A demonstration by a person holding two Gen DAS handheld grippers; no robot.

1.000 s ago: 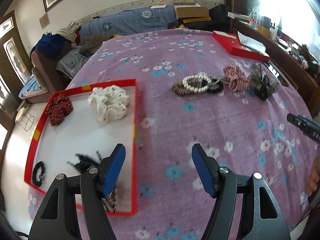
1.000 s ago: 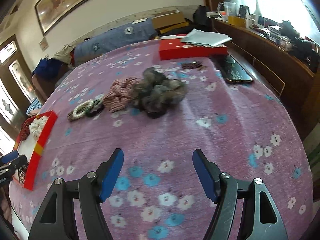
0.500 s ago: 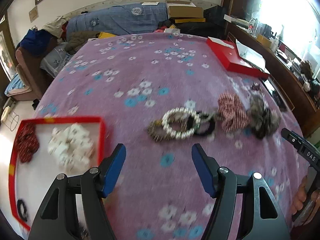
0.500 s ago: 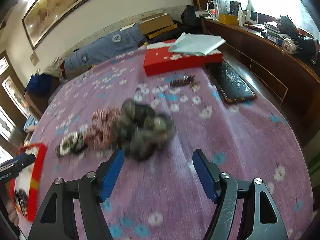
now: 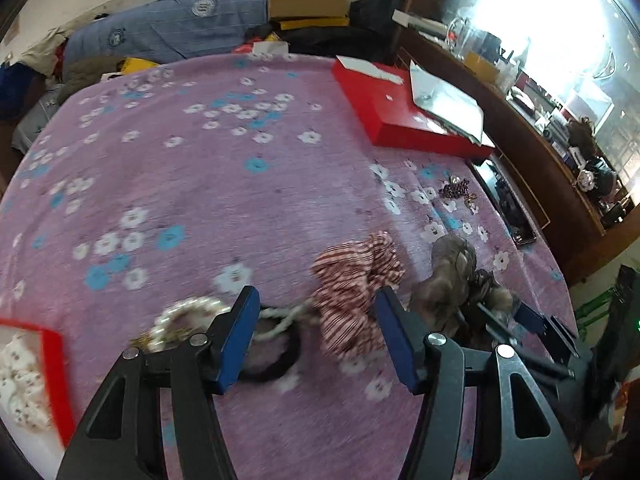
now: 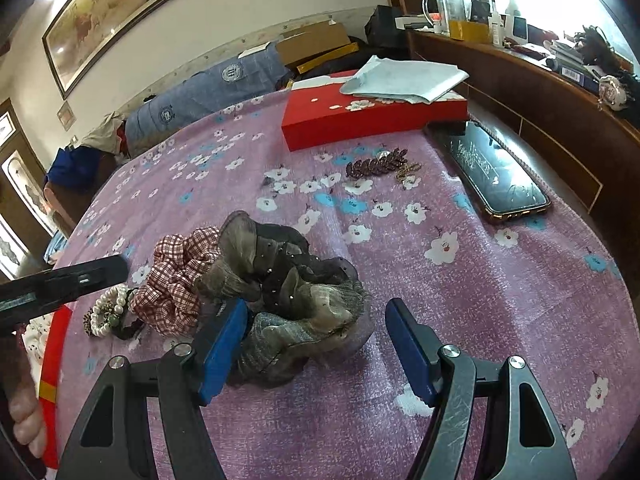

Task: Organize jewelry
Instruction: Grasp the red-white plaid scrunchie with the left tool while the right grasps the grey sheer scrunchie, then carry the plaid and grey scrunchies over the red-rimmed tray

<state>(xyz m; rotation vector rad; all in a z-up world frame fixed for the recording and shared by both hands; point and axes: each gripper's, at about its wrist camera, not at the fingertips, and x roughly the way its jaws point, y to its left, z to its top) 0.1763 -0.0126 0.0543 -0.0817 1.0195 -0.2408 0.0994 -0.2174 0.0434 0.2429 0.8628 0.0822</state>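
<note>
1. Your left hand-held gripper (image 5: 316, 336) is hovering with its blue fingers spread wide, gripping nothing, over the purple flowered cloth (image 5: 208, 184) that is covering the counter.
2. Between those fingers a red-and-white striped scrunchie (image 5: 354, 280) is lying on the cloth, with a black hair tie (image 5: 280, 364) and a blurred pearl bracelet (image 5: 188, 314) just to its left.
3. Your right hand-held gripper (image 6: 316, 344) is also standing spread and gripping nothing, low over the cloth.
4. A grey gauzy scrunchie (image 6: 288, 280) is sitting between its fingers, nearer the left one; whether that finger is touching it, you cannot tell from this view.
5. The checked scrunchie and the grey one are lying touching each other, and the pearl bracelet is resting just beyond the checked one.
6. At the left edge a red tray (image 5: 56, 372) is showing, with a white scrunchie (image 5: 18, 380) lying inside it.
7. Farther back a dark beaded brooch (image 6: 376, 166) is lying on the cloth, between a red box (image 6: 368, 120) topped with folded paper (image 6: 404, 78) and a phone (image 6: 496, 172) that is resting near the counter's right edge.
</note>
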